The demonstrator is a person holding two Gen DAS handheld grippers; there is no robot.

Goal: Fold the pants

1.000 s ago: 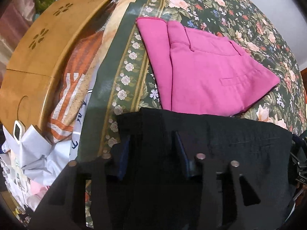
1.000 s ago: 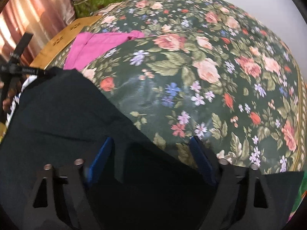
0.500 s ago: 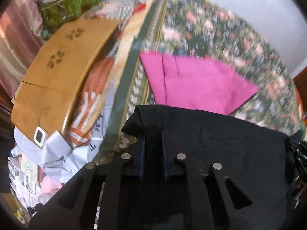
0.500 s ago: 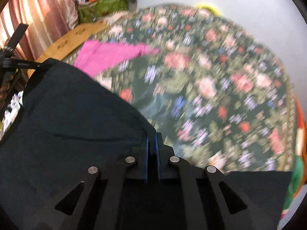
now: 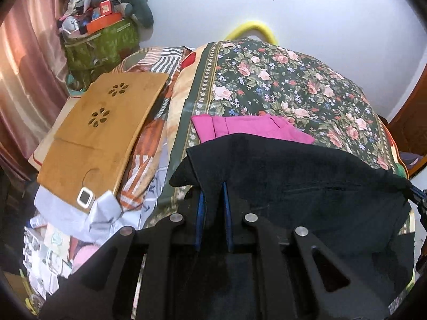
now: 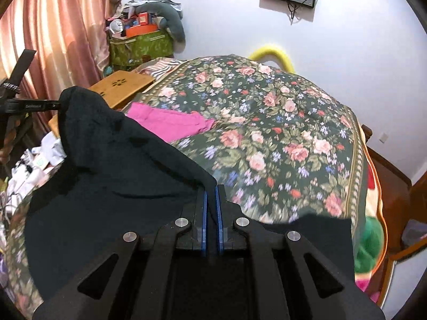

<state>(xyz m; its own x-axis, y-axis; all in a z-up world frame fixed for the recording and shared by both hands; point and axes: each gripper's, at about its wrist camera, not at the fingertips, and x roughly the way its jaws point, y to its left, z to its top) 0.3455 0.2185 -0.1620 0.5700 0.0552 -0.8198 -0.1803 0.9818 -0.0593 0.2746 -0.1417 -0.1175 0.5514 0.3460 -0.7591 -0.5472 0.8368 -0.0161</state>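
Black pants hang stretched between my two grippers above the near edge of the floral bed. My left gripper is shut on one top corner of the pants. My right gripper is shut on the other corner of the black pants. The left gripper also shows in the right wrist view, holding the far corner. The lower part of the pants is hidden behind the grippers.
Folded pink pants lie on the floral bedspread just beyond the black pants; they also show in the right wrist view. A wooden lap table lies at the bed's left. Clutter and curtains stand further left.
Both grippers closed on the black pants' corners and lifted them off the bed; the view rose from the bedspread to the wall.
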